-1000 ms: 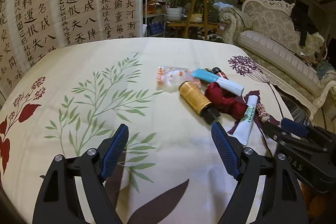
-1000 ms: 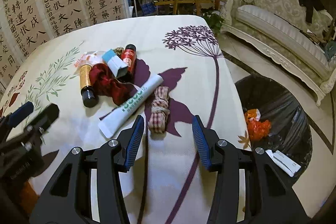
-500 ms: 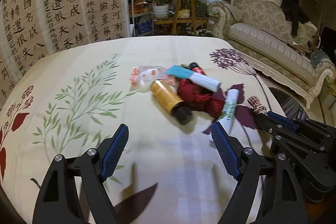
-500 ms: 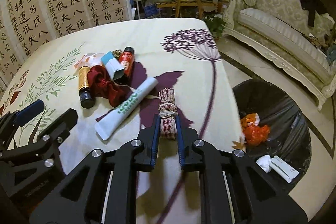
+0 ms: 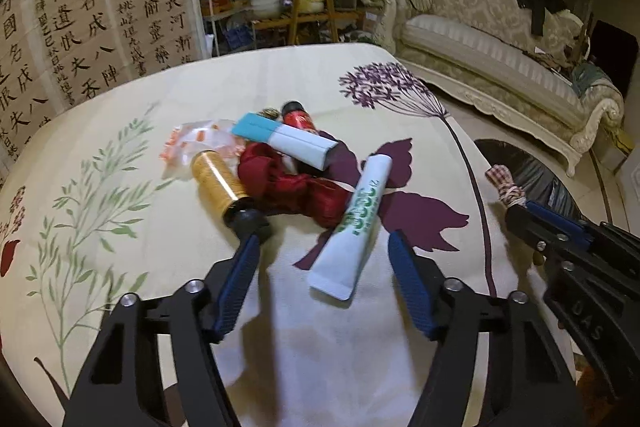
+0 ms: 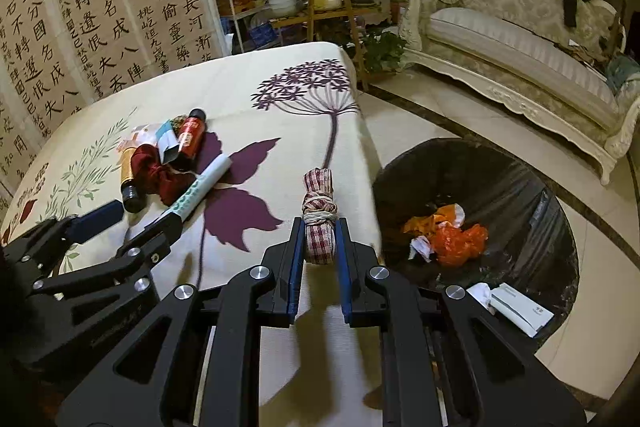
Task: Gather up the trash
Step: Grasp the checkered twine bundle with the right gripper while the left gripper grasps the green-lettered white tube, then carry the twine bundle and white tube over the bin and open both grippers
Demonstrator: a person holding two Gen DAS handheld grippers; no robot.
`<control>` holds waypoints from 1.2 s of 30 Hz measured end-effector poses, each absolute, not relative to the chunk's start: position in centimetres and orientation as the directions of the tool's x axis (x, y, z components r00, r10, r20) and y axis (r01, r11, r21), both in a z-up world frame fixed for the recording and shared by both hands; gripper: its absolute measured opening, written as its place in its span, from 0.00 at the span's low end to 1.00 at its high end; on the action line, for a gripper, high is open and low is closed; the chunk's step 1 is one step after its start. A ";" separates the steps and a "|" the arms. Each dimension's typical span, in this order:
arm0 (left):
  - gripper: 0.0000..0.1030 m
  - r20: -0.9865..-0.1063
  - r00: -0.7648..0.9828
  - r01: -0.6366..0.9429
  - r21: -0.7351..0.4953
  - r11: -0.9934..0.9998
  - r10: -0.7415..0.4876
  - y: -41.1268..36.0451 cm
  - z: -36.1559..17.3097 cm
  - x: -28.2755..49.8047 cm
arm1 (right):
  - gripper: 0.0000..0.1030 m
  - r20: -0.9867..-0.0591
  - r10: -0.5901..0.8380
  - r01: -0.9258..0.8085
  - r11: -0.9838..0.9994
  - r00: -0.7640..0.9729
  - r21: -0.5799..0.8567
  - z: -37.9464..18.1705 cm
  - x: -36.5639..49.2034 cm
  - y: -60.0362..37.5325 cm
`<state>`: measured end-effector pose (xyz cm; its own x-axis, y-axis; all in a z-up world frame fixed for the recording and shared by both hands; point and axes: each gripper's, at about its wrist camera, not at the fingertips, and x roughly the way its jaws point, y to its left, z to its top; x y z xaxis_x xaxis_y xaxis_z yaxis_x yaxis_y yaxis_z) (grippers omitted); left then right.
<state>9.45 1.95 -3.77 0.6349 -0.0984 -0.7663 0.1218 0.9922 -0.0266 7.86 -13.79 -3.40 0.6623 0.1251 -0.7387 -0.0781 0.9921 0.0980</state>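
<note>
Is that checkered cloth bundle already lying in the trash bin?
No, the checkered cloth bundle is clamped in the right gripper above the table edge, beside the trash bin, not inside it.

The left gripper [image 5: 322,261] is a matte black plastic frame built of angular, open-webbed struts with triangular cut-outs. Each of its two fingers [image 5: 410,285] carries a long dark-blue pad with a fine knurled texture. Round silver screw heads [image 5: 195,285] sit at the pivot joints, two on each side.

The right gripper [image 6: 319,241] is of the same make: black skeletal arms, flat blue pads lining the inner faces, and polished silver screws [image 6: 259,272] at the linkages. Seen side-on from the left wrist camera, its black body bears raised lettering that reads "DAS" [image 5: 588,323], and small silver bolts.
</note>
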 end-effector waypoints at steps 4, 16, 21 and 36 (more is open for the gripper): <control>0.46 -0.783 0.613 0.143 -0.017 0.990 -0.102 1.2 -4.3 9.6 | 0.15 -0.736 0.130 -0.069 0.991 0.664 0.113 -3.5 7.8 -14.5; 0.22 -0.772 0.628 0.160 0.003 0.987 -0.099 0.5 -3.9 8.7 | 0.15 -0.730 0.131 -0.051 0.990 0.671 0.130 -3.6 7.7 -15.6; 0.22 -0.751 0.647 0.183 -0.013 0.983 -0.130 0.0 -3.3 7.6 | 0.15 -0.722 0.121 -0.037 0.991 0.681 0.131 -3.3 7.3 -16.2; 0.22 -0.656 0.718 0.268 -0.047 0.962 -0.232 -4.4 -0.4 6.3 | 0.15 -0.688 -0.003 0.091 0.992 0.726 0.091 -2.0 5.6 -21.0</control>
